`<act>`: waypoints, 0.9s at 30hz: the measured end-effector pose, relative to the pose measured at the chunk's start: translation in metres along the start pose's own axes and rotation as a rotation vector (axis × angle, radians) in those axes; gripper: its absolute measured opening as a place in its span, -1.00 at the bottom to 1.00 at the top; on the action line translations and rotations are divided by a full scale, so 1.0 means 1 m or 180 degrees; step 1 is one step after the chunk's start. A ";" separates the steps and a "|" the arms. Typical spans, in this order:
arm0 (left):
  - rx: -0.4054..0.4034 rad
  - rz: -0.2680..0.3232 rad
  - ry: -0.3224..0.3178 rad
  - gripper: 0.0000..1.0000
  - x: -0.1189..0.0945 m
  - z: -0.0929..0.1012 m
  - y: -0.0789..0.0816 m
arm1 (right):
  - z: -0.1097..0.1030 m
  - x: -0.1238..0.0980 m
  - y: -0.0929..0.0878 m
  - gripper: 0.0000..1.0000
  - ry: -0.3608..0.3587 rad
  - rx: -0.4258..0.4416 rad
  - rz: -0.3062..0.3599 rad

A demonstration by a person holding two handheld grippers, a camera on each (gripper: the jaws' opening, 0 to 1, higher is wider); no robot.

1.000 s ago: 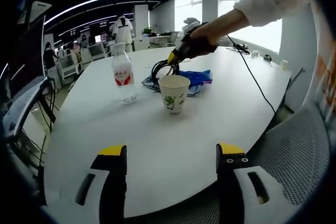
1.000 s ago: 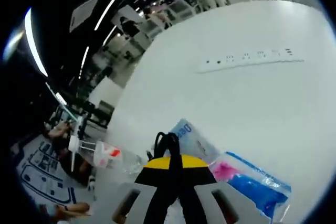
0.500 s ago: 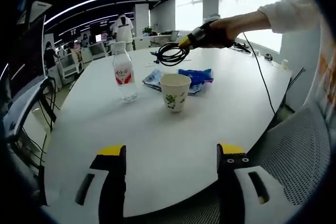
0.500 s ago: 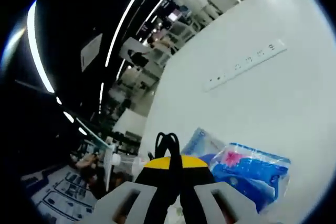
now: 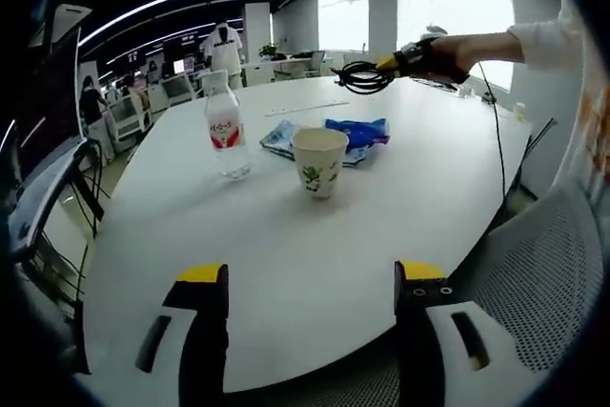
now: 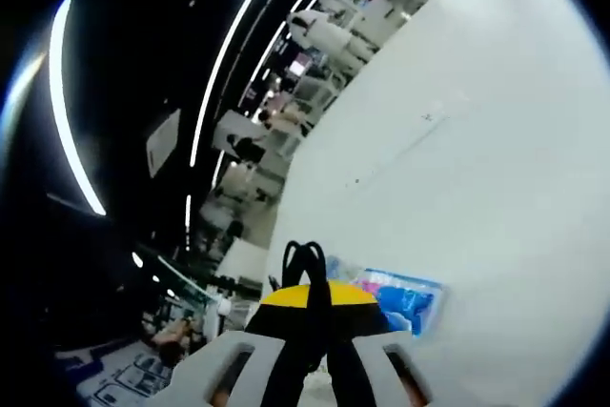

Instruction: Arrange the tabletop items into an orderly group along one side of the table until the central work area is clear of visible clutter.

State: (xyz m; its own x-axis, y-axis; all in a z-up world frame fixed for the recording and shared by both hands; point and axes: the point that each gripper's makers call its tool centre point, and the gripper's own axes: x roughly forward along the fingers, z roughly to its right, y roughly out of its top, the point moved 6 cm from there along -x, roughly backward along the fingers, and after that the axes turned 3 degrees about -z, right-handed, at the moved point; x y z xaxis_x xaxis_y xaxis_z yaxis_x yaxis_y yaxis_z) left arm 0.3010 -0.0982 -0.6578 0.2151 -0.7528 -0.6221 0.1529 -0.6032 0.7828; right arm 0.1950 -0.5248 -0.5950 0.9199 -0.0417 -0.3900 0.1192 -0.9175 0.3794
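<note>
In the left gripper view a clear water bottle with a red label stands upright on the white table. Right of it stands a paper cup, with blue snack packets lying behind it. My left gripper hovers open over the table's near edge, holding nothing. Far right, my right gripper hangs above the table, shut on a coiled black cable. In the right gripper view the right gripper pinches the black cable, and the blue packets lie below it.
A grey mesh chair stands at the table's right edge and a dark chair at its left. A thin black cord trails from the person's hand. A white power strip lies far back on the table. People and desks fill the background.
My right gripper has lifted the coiled cable off the packets and carried it up and to the right, away from the cup. The left gripper has stayed put.
</note>
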 end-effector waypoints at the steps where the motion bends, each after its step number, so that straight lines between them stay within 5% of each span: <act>1: 0.0001 -0.0007 0.0006 0.41 0.000 0.000 -0.001 | 0.004 -0.005 0.002 -1.00 -0.0017 0.0014 0.0020; 17: -0.0001 -0.0253 0.0072 0.37 0.004 -0.003 -0.009 | 0.077 -0.063 0.031 -1.00 -0.0253 0.0335 0.0272; 27: -0.0012 -0.0335 0.0131 0.36 0.005 -0.006 -0.012 | 0.119 -0.072 0.037 -1.00 -0.0432 0.0524 0.0275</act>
State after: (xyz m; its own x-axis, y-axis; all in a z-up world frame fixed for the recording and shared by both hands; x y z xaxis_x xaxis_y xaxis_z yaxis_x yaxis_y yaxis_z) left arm 0.3057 -0.0928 -0.6700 0.2369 -0.6738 -0.6999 0.1805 -0.6773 0.7132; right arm 0.0887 -0.6026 -0.6529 0.8639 -0.1656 -0.4756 -0.0306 -0.9599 0.2785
